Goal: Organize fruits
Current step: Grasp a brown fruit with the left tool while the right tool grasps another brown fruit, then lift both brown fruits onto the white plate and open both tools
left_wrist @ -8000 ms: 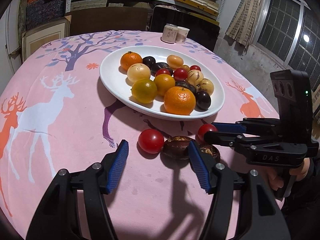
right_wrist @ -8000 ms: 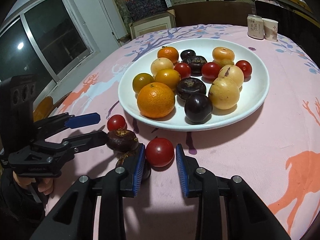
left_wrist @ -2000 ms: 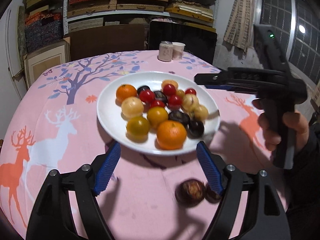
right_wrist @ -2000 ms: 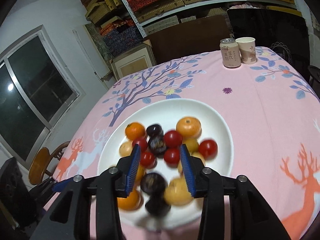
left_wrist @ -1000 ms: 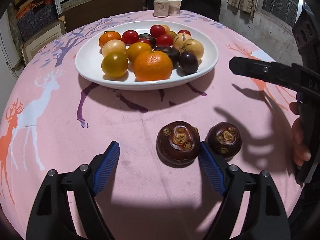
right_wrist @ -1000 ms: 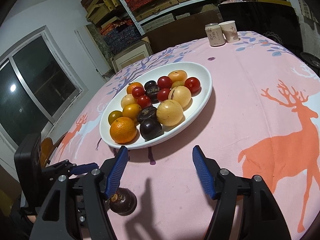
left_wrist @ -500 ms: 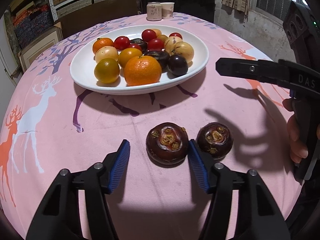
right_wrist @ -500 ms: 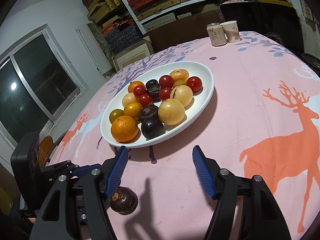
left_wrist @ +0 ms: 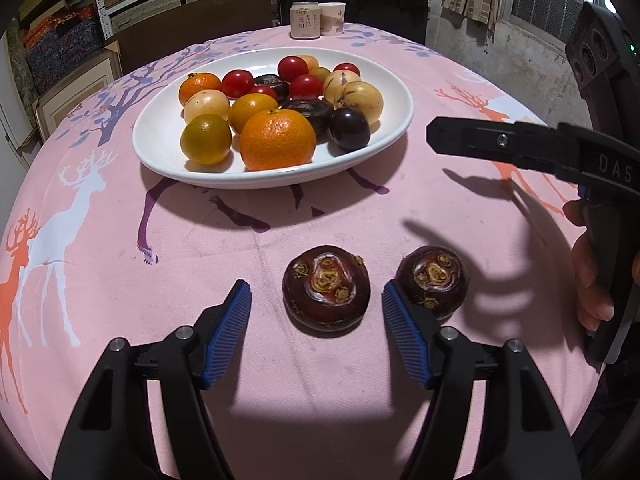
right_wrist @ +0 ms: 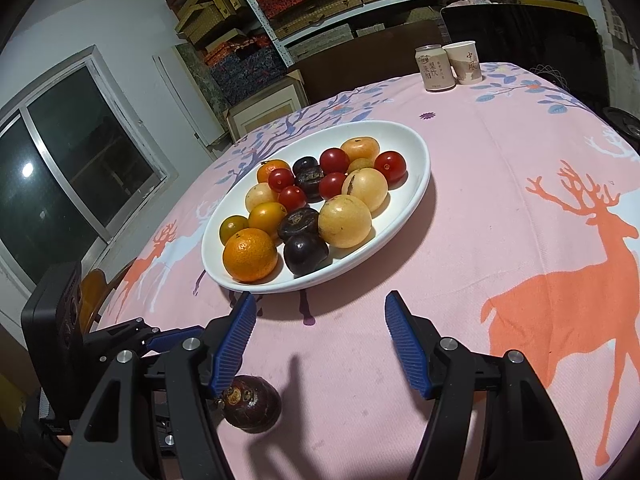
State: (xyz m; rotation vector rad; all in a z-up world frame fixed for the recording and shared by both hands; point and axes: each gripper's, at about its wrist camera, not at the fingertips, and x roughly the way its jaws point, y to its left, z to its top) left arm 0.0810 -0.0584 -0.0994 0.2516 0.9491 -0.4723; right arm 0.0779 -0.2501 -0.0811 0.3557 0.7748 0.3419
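Note:
A white plate [left_wrist: 160, 136] holds several oranges, tomatoes, pale yellow fruits and dark fruits; it also shows in the right wrist view [right_wrist: 416, 184]. Two dark brown round fruits lie on the pink cloth in front of it. My left gripper [left_wrist: 316, 320] is open, its blue pads either side of the nearer-left dark fruit [left_wrist: 326, 288], not touching. The second dark fruit [left_wrist: 432, 286] sits just outside the right pad. My right gripper [right_wrist: 316, 340] is open and empty above the cloth; one dark fruit [right_wrist: 250, 404] shows under its left finger. The right gripper also shows in the left view [left_wrist: 520, 148].
A drink can [left_wrist: 306, 20] and a paper cup [left_wrist: 332, 19] stand at the table's far edge. Shelves of boxes fill the back wall. A window [right_wrist: 60, 184] and a wooden chair [right_wrist: 94, 292] are beside the table. The cloth has deer prints.
My left gripper has closed in a little around the nearer dark fruit over the last second. The right gripper has stayed open and nearly still.

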